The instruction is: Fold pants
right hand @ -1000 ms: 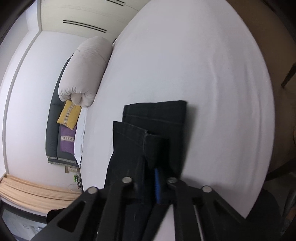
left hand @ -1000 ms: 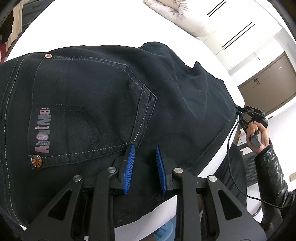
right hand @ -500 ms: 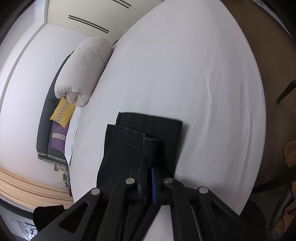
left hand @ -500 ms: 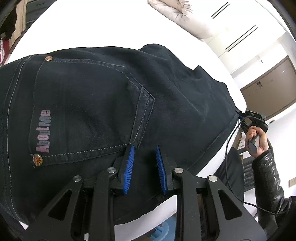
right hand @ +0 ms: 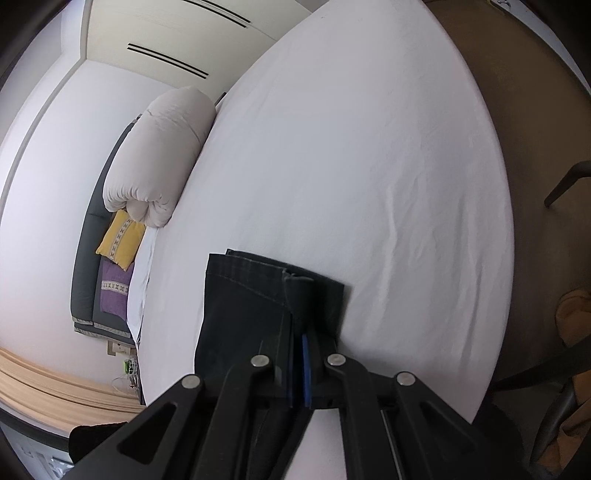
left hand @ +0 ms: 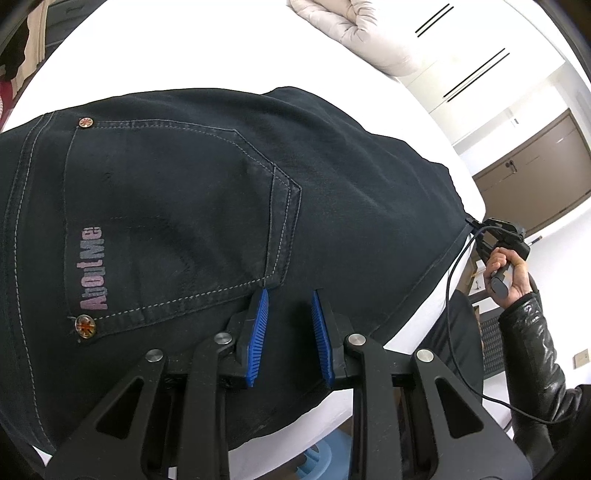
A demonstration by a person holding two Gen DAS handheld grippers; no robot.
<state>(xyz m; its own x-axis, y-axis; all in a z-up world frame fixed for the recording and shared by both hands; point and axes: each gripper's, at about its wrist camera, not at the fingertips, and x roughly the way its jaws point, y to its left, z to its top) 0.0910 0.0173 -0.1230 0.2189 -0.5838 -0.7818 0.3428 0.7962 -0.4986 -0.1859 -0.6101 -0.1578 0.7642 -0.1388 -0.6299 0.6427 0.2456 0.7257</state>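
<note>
Pants [left hand: 207, 206] lie lengthwise across the bed [right hand: 351, 166], hems clamped in right jaws, left jaws parted.

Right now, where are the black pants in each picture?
Left wrist view: the pants fill the left and middle, back pocket facing up, spread on the white bed.
Right wrist view: only the leg ends show, low in the middle, pinched in the right gripper.
Shared landmark: the rolled white quilt at the bed's far edge.
</note>
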